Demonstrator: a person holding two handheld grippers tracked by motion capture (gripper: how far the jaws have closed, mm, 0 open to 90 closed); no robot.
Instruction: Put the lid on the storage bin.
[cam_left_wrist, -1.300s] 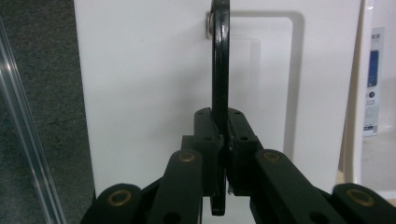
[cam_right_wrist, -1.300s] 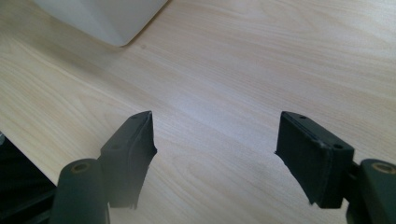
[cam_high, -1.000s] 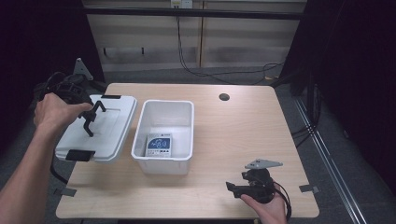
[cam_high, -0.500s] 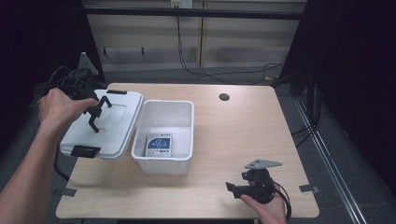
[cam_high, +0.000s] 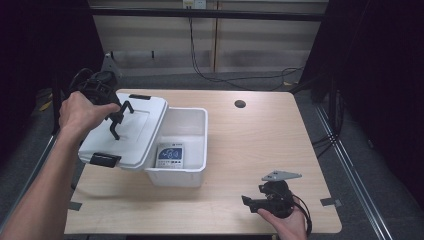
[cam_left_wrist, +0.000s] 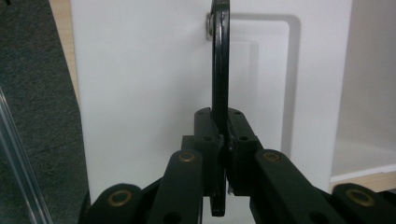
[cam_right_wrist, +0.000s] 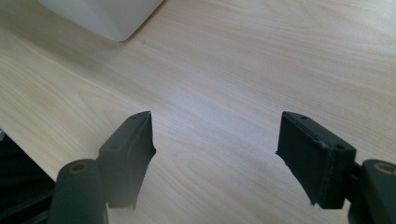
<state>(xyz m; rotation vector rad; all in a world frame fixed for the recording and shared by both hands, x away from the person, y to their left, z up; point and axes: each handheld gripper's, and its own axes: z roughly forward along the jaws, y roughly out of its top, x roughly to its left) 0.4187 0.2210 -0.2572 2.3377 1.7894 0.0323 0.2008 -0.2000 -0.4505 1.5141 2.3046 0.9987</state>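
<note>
Two tools: my left tool (cam_left_wrist: 219, 140) is clamped on the lid handle (cam_left_wrist: 219, 56), lid (cam_high: 125, 132) hanging beneath it over the box (cam_high: 192, 172); the right tool (cam_right_wrist: 215, 158) rests apart on the desk (cam_high: 260, 140). I should lower it level.

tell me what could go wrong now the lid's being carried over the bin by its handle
1. The left gripper pinches only the thin black handle, so the lid might swing or slip as it hangs tilted.
2. The lid partly overlaps the white bin; lowered askew, it could catch the rim and shove the bin.
3. The right gripper rests open on the table, so nothing steadies the bin.
</note>
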